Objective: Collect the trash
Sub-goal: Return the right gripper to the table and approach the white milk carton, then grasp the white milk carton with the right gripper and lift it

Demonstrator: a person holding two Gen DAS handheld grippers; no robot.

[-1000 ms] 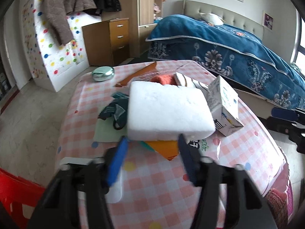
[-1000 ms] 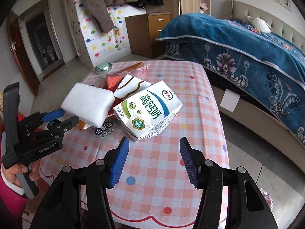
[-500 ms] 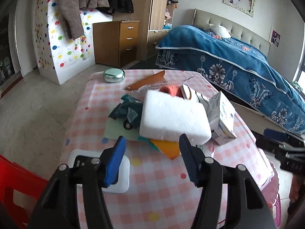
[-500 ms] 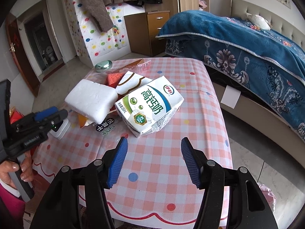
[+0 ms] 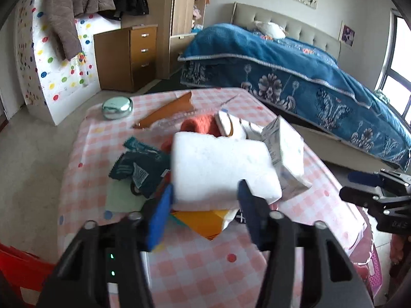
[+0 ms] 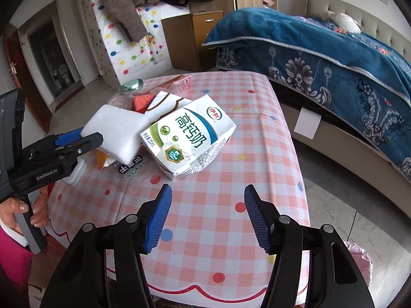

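A white foam block (image 5: pixel 221 169) lies tilted on a pile of trash on the pink checked table (image 6: pixel 231 192). My left gripper (image 5: pixel 204 205) is at the block's near edge with its jaws closing. The left pad touches the block's corner, and the pads do not clearly press. The right wrist view shows the same foam block (image 6: pixel 115 128) with the left gripper (image 6: pixel 82 138) at its end. A white and green milk carton (image 6: pixel 187 141) lies on its side beside the block. My right gripper (image 6: pixel 208 215) hangs open and empty above the cloth, just short of the carton.
Teal wrappers (image 5: pixel 138 164), an orange card (image 5: pixel 203 220), a red cloth (image 5: pixel 200 125) and a brown cardboard wedge (image 5: pixel 169 111) lie around the block. A silver tin (image 5: pixel 117 107) stands at the far corner. A bed (image 5: pixel 295 71) runs along the right. A hand (image 6: pixel 23 210) holds the left gripper.
A second ago my left gripper held the foam block lifted. It then spread its jaws, left the block on the pile and backed off. Now it is back at the block, jaws narrower.
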